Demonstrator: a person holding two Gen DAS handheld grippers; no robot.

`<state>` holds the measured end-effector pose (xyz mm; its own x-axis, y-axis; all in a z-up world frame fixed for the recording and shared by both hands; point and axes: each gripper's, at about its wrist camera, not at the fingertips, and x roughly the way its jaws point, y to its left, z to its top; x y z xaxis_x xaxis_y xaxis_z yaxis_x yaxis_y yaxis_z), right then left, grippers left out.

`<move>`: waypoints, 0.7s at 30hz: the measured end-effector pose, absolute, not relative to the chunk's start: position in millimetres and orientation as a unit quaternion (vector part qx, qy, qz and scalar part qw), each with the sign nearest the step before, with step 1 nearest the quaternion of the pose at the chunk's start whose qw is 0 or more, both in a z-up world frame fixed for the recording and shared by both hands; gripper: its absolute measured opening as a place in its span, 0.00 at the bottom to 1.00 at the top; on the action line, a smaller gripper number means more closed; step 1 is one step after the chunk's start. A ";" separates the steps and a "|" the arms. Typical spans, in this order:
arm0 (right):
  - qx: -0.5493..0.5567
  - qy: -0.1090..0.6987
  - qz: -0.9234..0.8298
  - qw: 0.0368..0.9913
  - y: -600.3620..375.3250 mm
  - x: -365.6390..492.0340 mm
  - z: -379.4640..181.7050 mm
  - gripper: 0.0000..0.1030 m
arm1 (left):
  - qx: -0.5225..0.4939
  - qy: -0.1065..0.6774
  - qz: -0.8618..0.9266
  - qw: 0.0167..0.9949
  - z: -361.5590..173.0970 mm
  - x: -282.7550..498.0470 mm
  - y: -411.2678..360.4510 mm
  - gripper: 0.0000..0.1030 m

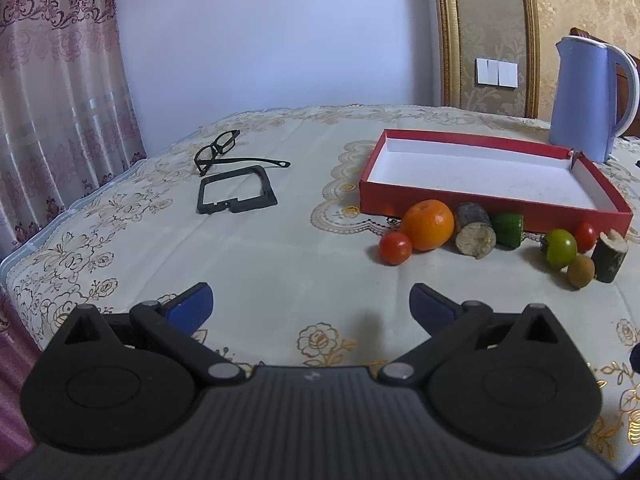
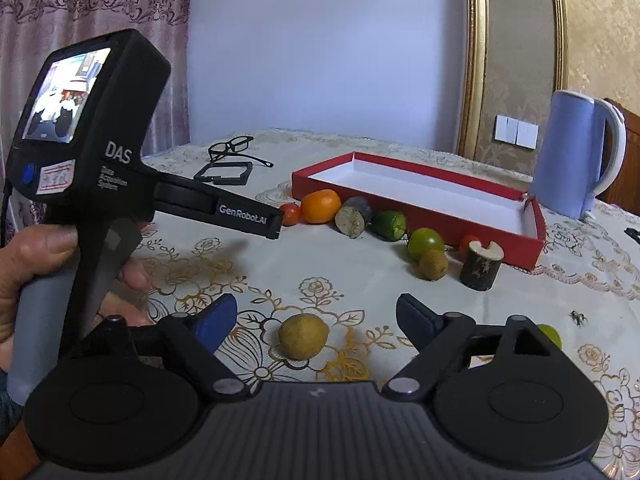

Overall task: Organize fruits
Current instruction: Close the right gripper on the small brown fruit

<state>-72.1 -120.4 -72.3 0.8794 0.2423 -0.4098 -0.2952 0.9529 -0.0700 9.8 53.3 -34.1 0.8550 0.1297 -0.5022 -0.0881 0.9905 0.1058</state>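
Observation:
A red tray [image 1: 448, 200] with a white inside lies on the table, also in the right wrist view [image 2: 400, 200]. Along its near wall lie a red tomato [image 1: 395, 248], an orange [image 1: 428, 225], a grey cut stalk piece [image 1: 475, 239], a green cucumber piece [image 1: 507, 229], a green tomato [image 1: 561, 247], a brown kiwi [image 1: 581, 271] and a dark cut piece [image 1: 609, 258]. My left gripper [image 1: 311, 305] is open and empty, short of the fruits. My right gripper [image 2: 316, 318] is open around a yellow-brown fruit [image 2: 303, 336] on the cloth, not touching it.
A blue kettle [image 1: 588, 96] stands behind the tray's far right corner. Black glasses [image 1: 224, 150] and a black frame [image 1: 236, 196] lie at the far left. The left hand-held device [image 2: 100, 140] fills the left of the right wrist view. A green fruit [image 2: 550, 334] lies half hidden behind my right finger.

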 end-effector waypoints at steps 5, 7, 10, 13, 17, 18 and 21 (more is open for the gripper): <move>-0.056 0.220 0.148 0.963 -120.9 -66.6 -75.8 0.71 | 0.029 0.266 0.056 0.962 -34.0 10.2 58.7 1.00; -0.057 0.223 0.146 0.962 -119.6 -65.9 -77.4 0.71 | 0.030 0.267 0.054 0.962 -34.5 10.3 58.6 1.00; -0.057 0.226 0.145 0.962 -118.2 -63.9 -78.1 0.71 | 0.032 0.266 0.051 0.962 -35.3 9.8 57.3 1.00; -0.065 0.232 0.139 0.960 -114.9 -62.3 -79.3 0.71 | 0.033 0.268 0.045 0.962 -37.2 10.3 56.4 1.00; -0.069 0.244 0.137 0.957 -112.4 -59.8 -82.4 0.58 | 0.033 0.271 0.046 0.961 -39.2 10.9 56.8 1.00; -0.067 0.250 0.136 0.956 -112.5 -58.0 -83.0 0.58 | 0.032 0.271 0.046 0.961 -39.3 10.6 57.0 1.00; -0.062 0.256 0.133 0.955 -112.5 -54.4 -84.3 0.58 | 0.031 0.270 0.046 0.961 -38.5 9.0 57.1 1.00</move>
